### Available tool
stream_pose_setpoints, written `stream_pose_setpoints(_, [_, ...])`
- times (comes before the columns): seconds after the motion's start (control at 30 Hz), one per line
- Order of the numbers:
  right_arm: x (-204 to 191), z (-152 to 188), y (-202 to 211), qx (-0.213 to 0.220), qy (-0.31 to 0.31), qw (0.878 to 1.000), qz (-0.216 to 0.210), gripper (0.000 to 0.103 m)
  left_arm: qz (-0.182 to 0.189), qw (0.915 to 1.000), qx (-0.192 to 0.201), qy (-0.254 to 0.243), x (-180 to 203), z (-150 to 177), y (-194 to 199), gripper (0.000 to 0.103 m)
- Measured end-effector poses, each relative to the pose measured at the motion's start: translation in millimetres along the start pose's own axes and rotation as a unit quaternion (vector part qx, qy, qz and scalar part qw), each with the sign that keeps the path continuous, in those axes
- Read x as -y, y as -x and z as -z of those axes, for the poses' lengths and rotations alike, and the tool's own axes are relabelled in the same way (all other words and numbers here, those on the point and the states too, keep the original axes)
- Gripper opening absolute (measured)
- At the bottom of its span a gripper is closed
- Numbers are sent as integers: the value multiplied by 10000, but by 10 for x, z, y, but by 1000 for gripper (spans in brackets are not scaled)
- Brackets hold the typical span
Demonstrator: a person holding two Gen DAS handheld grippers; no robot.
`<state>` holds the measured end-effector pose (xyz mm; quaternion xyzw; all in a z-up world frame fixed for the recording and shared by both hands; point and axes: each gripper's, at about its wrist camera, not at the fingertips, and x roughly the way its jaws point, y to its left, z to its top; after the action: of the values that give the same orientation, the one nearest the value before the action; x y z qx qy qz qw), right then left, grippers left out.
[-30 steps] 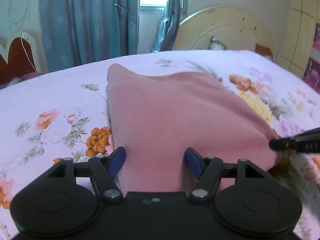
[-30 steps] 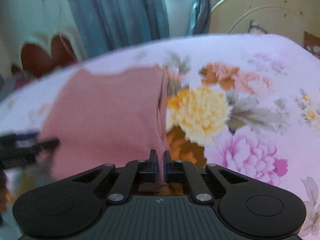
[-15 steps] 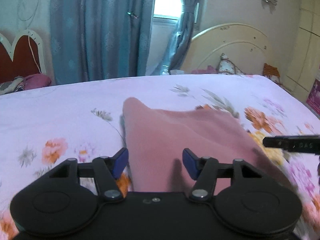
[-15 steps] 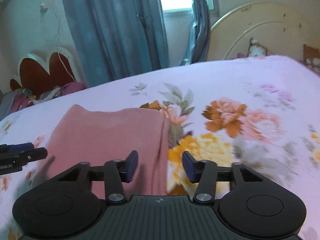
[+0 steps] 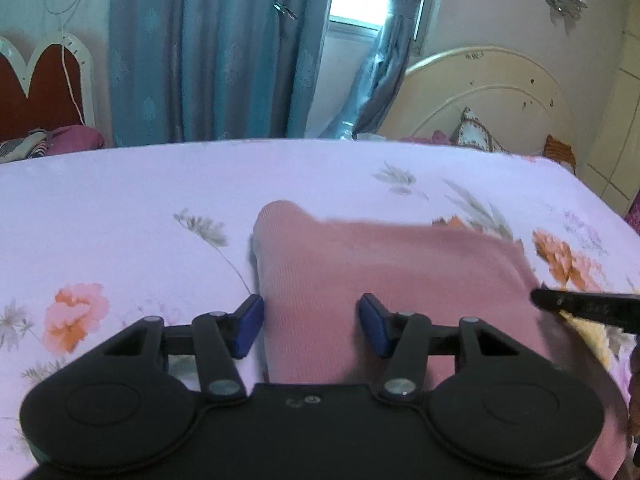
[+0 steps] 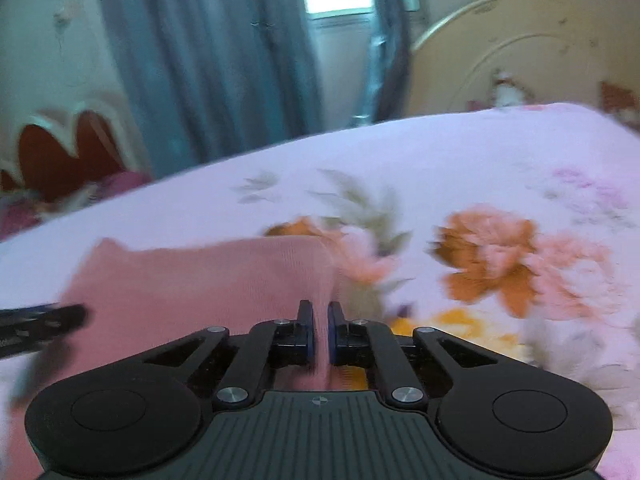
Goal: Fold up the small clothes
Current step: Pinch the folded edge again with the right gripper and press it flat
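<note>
Left gripper fingers spread wide over pink garment mid-frame; right gripper fingers pinched on its edge.

We find no legible text. The right gripper's finger, entering the left wrist view at the right edge, carries faint embossed characters too blurred to read. The left gripper's finger in the right wrist view is likewise illegible.
</note>
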<state>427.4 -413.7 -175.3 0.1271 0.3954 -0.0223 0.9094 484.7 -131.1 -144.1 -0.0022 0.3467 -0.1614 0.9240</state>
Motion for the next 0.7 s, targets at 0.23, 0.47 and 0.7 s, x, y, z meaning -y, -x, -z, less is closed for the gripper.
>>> stream_pose_setpoints(0.23, [-80, -172, 273, 741, 295, 9968, 66, 7, -169, 9982, 449, -372, 126, -147, 172, 51])
stream_pose_setpoints(0.47, [-453, -232, 0, 608, 853, 9944, -127, 6, -220, 9987, 66, -454, 171, -183, -219, 46])
stream_pose_setpoints(0.7, [-341, -101, -400, 393, 891, 9938, 537, 1, -260, 9992, -83, -307, 145, -121, -348, 50])
